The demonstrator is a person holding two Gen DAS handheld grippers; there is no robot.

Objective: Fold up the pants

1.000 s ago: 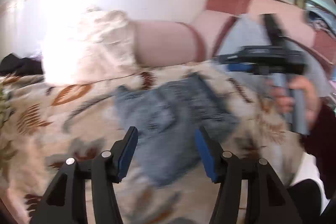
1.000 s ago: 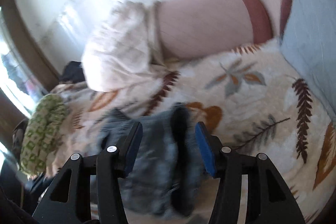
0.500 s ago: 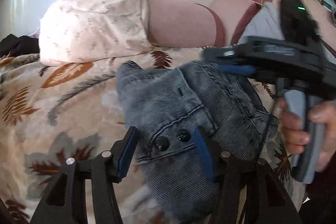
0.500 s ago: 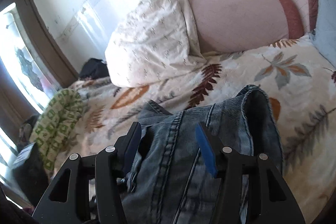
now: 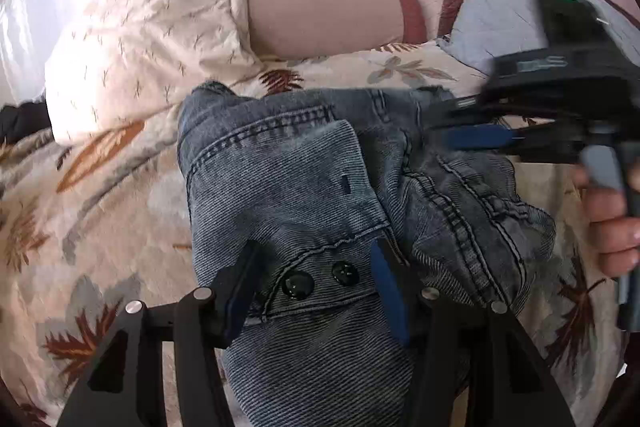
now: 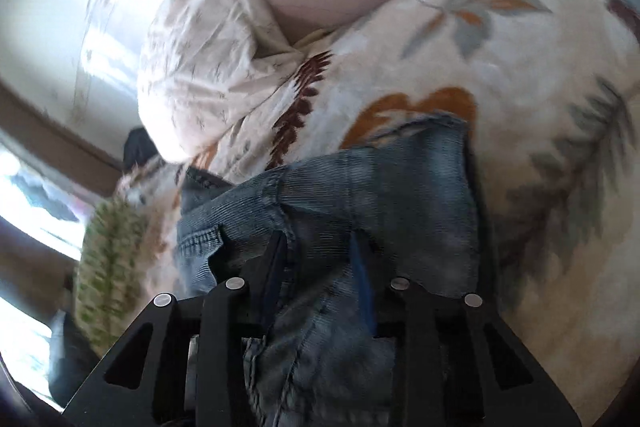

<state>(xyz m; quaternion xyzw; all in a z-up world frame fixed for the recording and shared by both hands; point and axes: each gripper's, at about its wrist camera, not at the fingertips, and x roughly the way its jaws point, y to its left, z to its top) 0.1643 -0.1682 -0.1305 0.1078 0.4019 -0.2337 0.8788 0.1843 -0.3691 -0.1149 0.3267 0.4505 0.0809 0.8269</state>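
left wrist | our left gripper (image 5: 316, 283) spread astride jeans (image 5: 280, 179) waistband | right gripper (image 6: 318, 267) pinching denim | heavy, floppy; we grip seams

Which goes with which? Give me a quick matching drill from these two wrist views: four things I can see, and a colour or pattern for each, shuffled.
Things:
1. jeans
2. pillow
3. blanket
4. left gripper finger pads

Colours:
A. cream with small sprigs
B. blue
C. faded blue-grey denim with two dark buttons
D. cream with brown and grey leaves

Pairs: 1-C, 2-A, 3-D, 4-B
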